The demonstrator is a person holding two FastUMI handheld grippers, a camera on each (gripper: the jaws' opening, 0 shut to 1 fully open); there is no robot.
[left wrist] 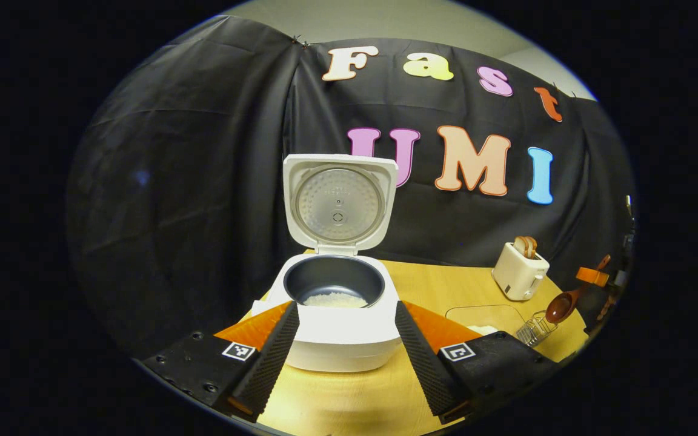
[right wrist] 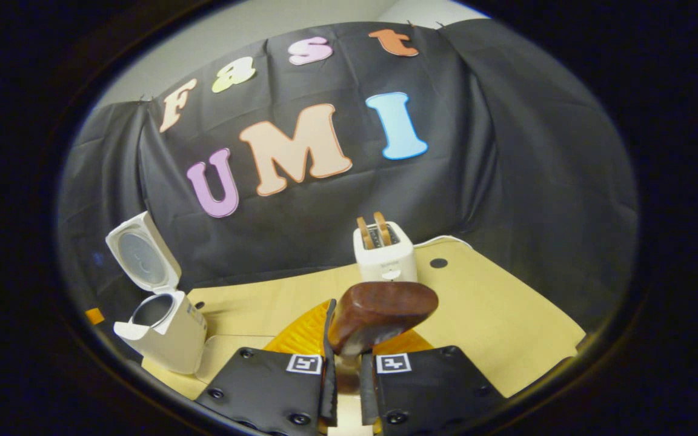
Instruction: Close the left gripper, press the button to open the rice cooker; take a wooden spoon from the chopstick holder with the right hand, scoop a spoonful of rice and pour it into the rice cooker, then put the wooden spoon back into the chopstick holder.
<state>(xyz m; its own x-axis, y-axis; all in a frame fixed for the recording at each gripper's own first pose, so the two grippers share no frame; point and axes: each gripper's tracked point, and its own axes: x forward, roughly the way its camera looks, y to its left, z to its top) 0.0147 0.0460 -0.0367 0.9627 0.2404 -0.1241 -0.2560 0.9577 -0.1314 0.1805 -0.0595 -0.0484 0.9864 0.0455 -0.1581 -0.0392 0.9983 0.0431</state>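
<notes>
On the light wooden table [left wrist: 428, 284], the white rice cooker [left wrist: 337, 333] stands near the front edge with its lid [left wrist: 340, 203] swung fully upright against the black cloth wall, leaving the round dark inner pot [left wrist: 334, 281] open from above; a small heap of white rice [left wrist: 335, 300] lies at the pot's bottom. Bare tabletop stretches between the cooker and the cream two-slot toaster [left wrist: 520, 270] with toast in it, farther right near the back. Close to the table's right edge sits the wire chopstick holder [left wrist: 535, 330], with a clear flat container [left wrist: 485, 318] just beside it.

Low before the cooker, the left gripper [left wrist: 346, 339] hovers level, its fingers spread wide apart on either side of the cooker's front and holding nothing.

Seen from the right gripper view, the right gripper [right wrist: 346, 363] is tilted, its fingers drawn nearly together and clamped on the handle of the brown wooden spoon [right wrist: 382, 315], whose bowl rises just ahead of them. From the left gripper view that spoon [left wrist: 561, 307] hangs right above the holder.
</notes>
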